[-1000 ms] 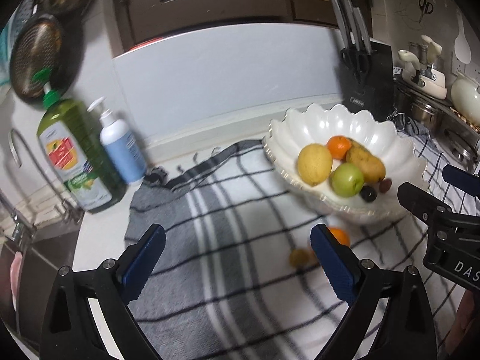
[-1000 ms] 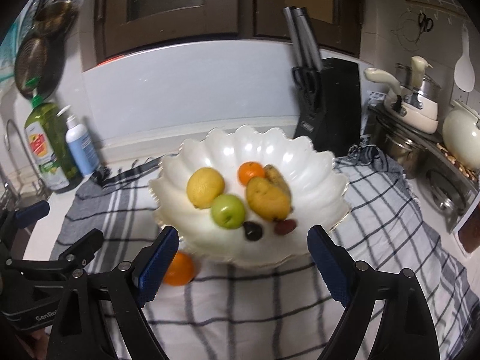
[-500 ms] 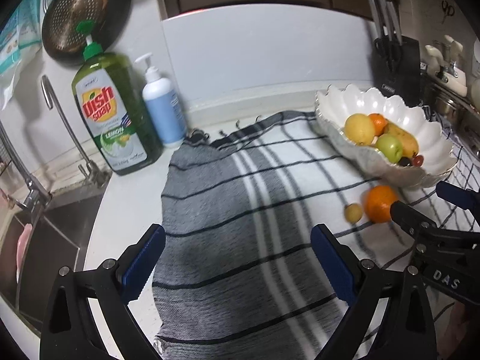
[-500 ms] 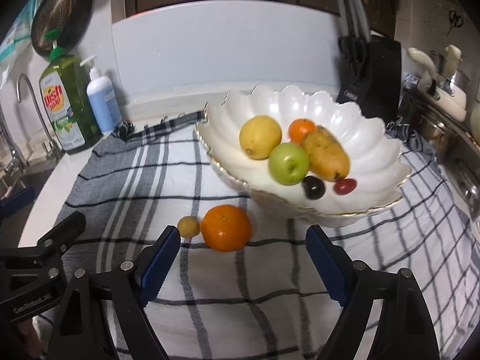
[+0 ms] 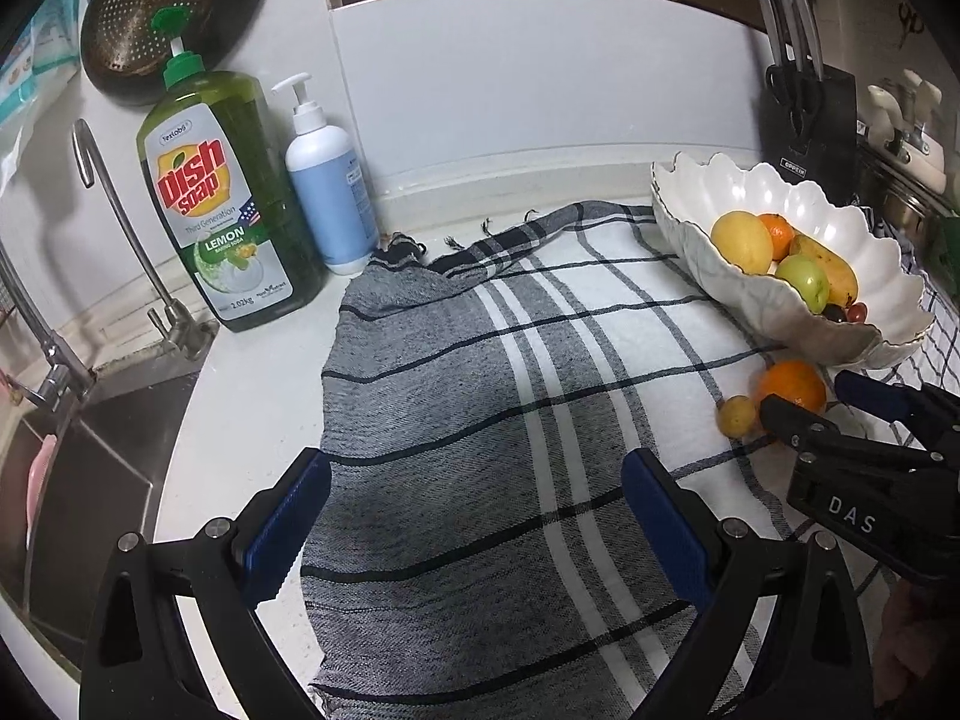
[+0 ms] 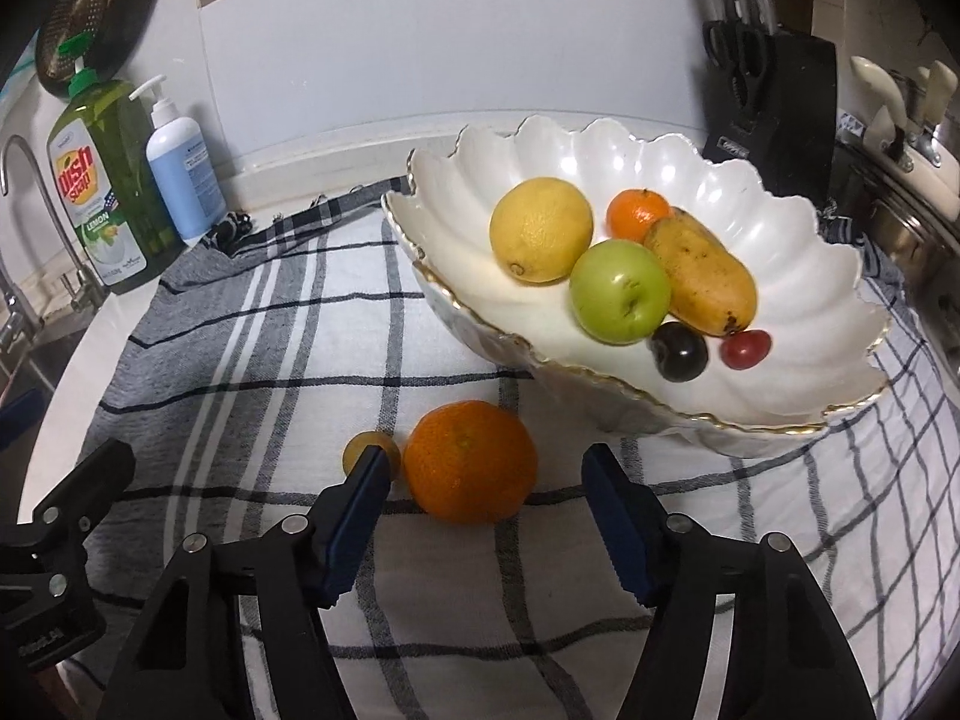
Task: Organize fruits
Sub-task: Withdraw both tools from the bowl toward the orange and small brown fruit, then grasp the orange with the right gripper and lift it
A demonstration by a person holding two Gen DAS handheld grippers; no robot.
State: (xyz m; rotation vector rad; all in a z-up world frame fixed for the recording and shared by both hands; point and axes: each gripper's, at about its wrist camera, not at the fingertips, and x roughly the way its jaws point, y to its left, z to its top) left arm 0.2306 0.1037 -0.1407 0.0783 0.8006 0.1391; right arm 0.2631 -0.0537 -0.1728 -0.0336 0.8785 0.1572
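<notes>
A white scalloped bowl [image 6: 780,276] holds a lemon [image 6: 540,228], a green apple [image 6: 618,291], a mango [image 6: 702,276], a small orange [image 6: 636,213], a dark plum [image 6: 678,351] and a red cherry [image 6: 744,349]. On the checked towel [image 6: 270,372] in front of the bowl lie an orange [image 6: 470,469] and a small yellow fruit [image 6: 363,450]. My right gripper [image 6: 486,474] is open, its fingertips on either side of the orange. My left gripper [image 5: 474,492] is open and empty over the grey part of the towel [image 5: 450,420]; the orange [image 5: 789,385] lies to its right.
A green dish soap bottle [image 5: 225,204] and a blue pump bottle [image 5: 324,192] stand at the back left. A tap [image 5: 120,222] and sink [image 5: 78,480] are at the left. A black knife block [image 6: 774,114] stands behind the bowl. Pots [image 6: 918,138] sit at the right.
My right gripper has moved down and closer to the orange, which now lies between its fingertips. My left gripper has shifted a little left and nearer the towel.
</notes>
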